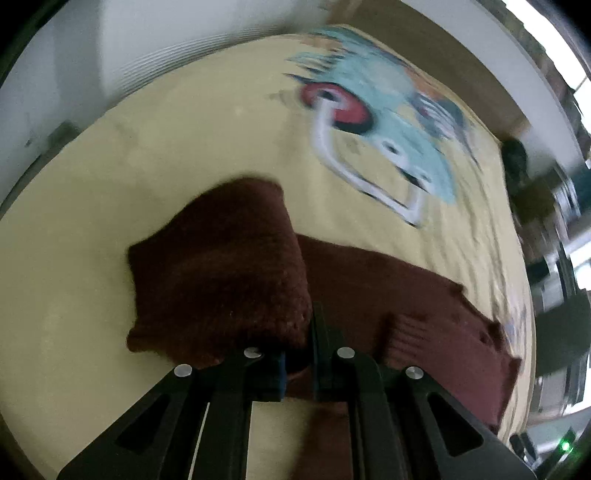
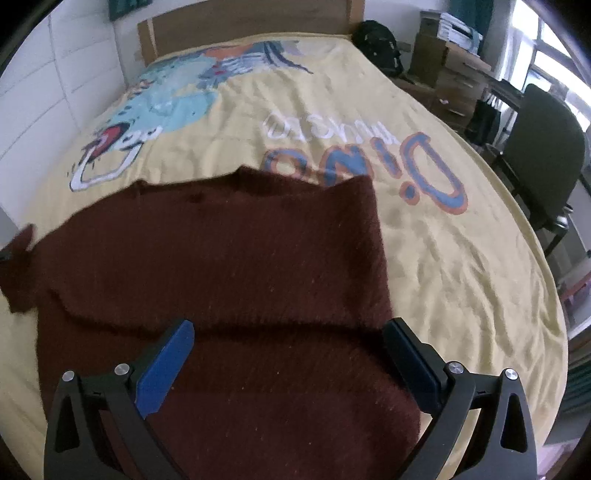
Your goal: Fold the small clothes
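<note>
Black fingers [image 2: 173, 354] of the right gripper [image 2: 291, 354] sit closest, spread wide open with blue pads, hanging over the sweater [image 2: 229, 266] and holding nothing; then come the big things. A wide bed [image 2: 461, 258] fills both views, covered by a yellow blanket with a blue dinosaur picture [image 2: 166, 107] and big letters [image 2: 369, 162] on it; a wooden headboard [image 2: 243, 26] stands at the far end, and white walls are on the side. Beside the bed stands a dark chair [image 2: 543, 147]; near it are shelves [image 2: 454, 55] with papers, and a black bag [image 2: 380, 44] rests by the headboard. On the blanket lies the dark red sweater, fuzzy and soft, spread flat near the close edge of the bed. The left gripper [image 1: 299, 354] has its fingers squeezed nearly together, pinching a part of the sweater [image 1: 221, 266]; that part is lifted up in a thick fold, while the rest stays flat on the blanket [image 1: 110, 166]. The left view is blurry.
</note>
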Available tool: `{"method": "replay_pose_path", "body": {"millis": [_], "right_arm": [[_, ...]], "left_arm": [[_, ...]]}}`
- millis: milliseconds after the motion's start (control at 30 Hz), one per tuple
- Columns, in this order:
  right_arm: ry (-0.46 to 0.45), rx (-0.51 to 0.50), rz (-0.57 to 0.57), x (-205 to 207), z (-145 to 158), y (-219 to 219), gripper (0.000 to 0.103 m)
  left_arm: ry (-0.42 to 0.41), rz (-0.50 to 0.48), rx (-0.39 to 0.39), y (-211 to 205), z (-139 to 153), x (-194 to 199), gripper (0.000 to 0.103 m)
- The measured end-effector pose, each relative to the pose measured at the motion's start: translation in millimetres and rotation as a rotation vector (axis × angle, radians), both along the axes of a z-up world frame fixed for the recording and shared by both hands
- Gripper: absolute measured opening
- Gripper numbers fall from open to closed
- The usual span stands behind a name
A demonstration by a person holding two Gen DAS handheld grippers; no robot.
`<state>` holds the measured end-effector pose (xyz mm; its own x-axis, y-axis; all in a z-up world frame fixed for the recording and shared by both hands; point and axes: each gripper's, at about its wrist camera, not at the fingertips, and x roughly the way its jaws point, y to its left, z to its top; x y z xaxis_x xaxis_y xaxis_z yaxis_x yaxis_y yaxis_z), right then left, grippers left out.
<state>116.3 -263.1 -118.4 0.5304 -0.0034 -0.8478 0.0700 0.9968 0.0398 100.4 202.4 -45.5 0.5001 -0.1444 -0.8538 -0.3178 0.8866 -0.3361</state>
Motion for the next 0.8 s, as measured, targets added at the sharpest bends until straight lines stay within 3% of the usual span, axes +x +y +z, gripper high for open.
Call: {"method": "replay_pose_path", "body": {"millis": [300, 467, 800], "right_arm": [[0.003, -0.005, -0.013, 7, 10, -19, 0.103], [0.002, 0.004, -0.035, 8, 14, -33, 0.103], [0.026, 0.014, -0.066, 3, 3, -55, 0.103]], "left_arm": [[-0.046, -0.225, 0.041, -136, 17, 50, 0.007], [-0.025, -0.318, 0.064, -196, -3, 77, 0.007], [0.000, -0.490, 0.125, -303, -36, 69, 0.007]]}}
